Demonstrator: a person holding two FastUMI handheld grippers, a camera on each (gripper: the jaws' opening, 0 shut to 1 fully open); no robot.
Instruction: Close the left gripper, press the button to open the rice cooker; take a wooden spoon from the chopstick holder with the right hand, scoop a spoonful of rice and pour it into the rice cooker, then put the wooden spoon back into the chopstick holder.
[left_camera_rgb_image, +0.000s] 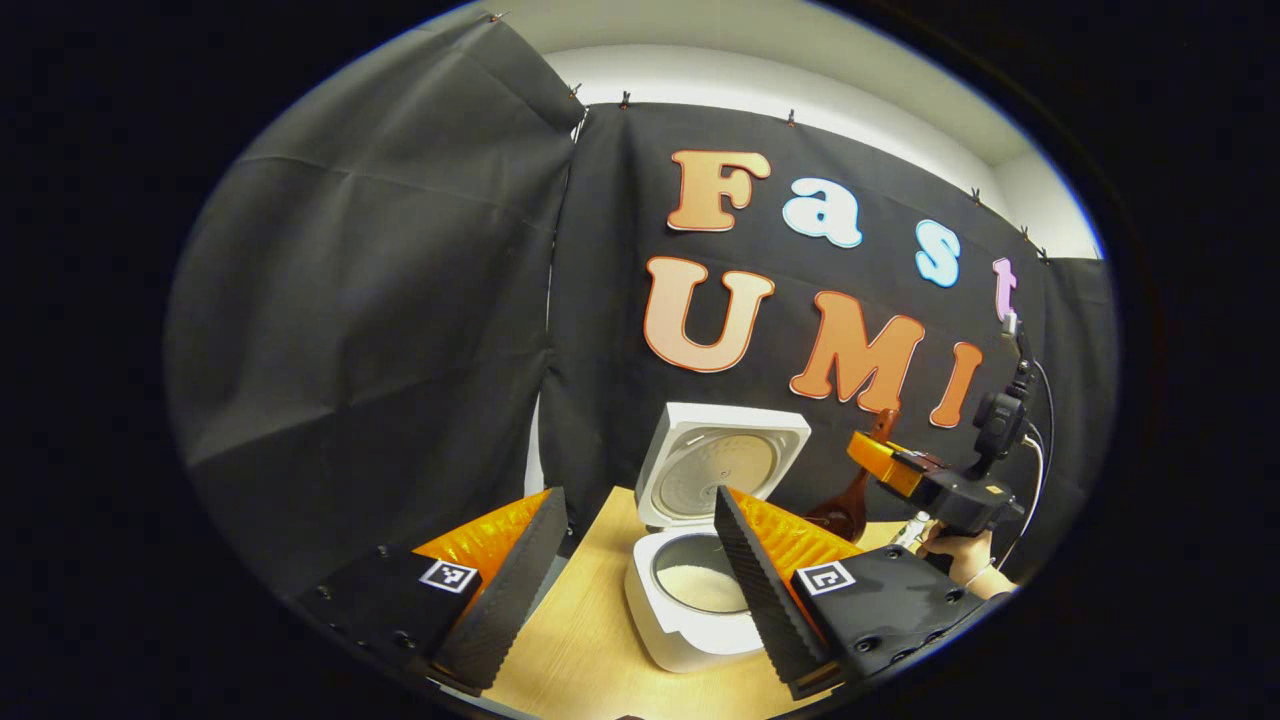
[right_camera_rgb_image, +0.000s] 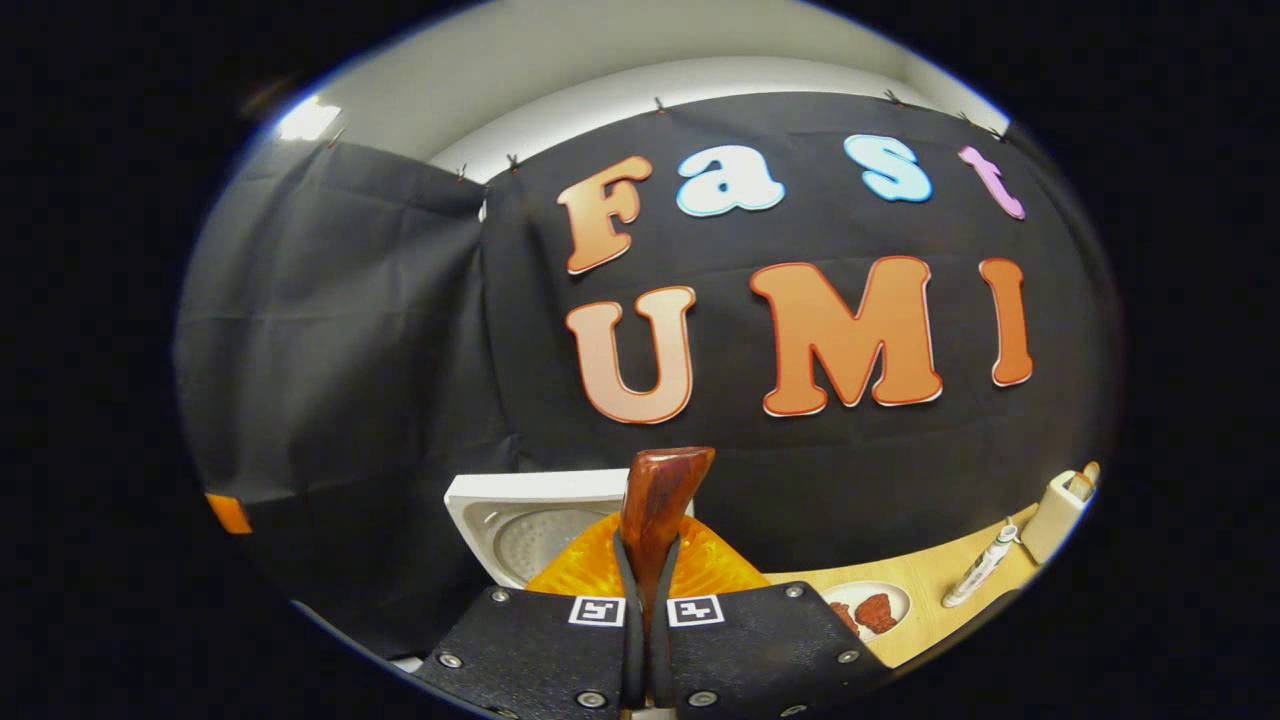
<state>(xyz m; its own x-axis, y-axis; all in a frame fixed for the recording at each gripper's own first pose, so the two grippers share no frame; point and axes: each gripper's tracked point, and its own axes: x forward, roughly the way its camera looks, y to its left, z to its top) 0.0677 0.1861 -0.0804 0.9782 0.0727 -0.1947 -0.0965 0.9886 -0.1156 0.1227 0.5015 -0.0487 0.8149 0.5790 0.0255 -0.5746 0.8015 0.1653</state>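
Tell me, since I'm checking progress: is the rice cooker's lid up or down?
Up. The rice cooker has its lid standing raised behind the open pot.

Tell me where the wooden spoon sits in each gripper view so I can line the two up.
Left gripper view: wooden spoon at right of centre, held by the right gripper, just right of the open rice cooker.
Right gripper view: spoon handle at bottom centre, standing up between the fingers.
Shared landmark: the cooker's raised white lid.
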